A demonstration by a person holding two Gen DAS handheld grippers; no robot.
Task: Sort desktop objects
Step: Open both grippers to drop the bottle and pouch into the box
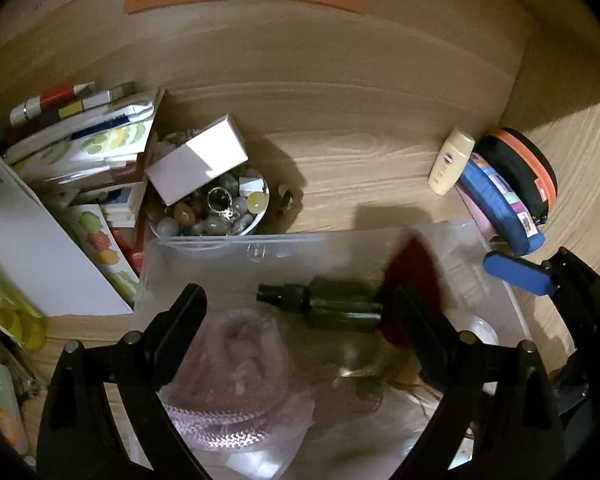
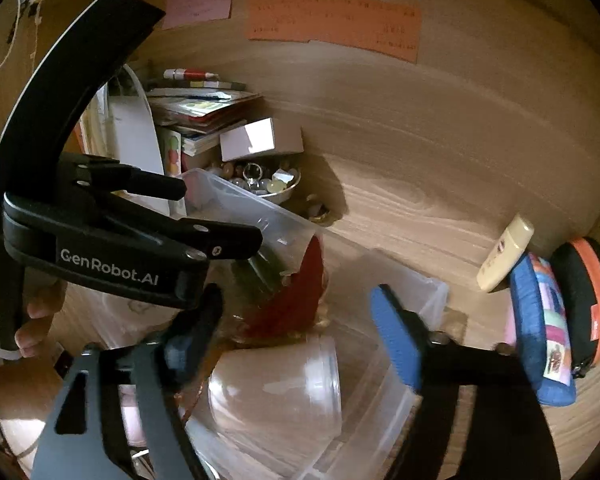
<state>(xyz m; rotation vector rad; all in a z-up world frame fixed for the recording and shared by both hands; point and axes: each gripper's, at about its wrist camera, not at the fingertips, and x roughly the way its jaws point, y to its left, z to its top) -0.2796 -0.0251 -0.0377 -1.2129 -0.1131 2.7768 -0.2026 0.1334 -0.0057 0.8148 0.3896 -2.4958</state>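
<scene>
Down on the wooden desk (image 1: pixel 360 152), the clear plastic bin (image 1: pixel 220 248) holds a dark green glass bottle (image 1: pixel 332 306) and a blurred red piece (image 2: pixel 300 296). Both grippers hover over it — left gripper (image 1: pixel 296 308) and right gripper (image 2: pixel 296 316) spread wide, gripping nothing.

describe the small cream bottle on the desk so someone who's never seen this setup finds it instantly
Start at the clear plastic bin in the middle of the wooden desk, then look past its far right corner to the cluster against the side wall. The cream bottle is the leftmost item there, leaning beside a blue pouch and a black case with an orange rim. It alone is pale, slim and hard-sided.
</scene>
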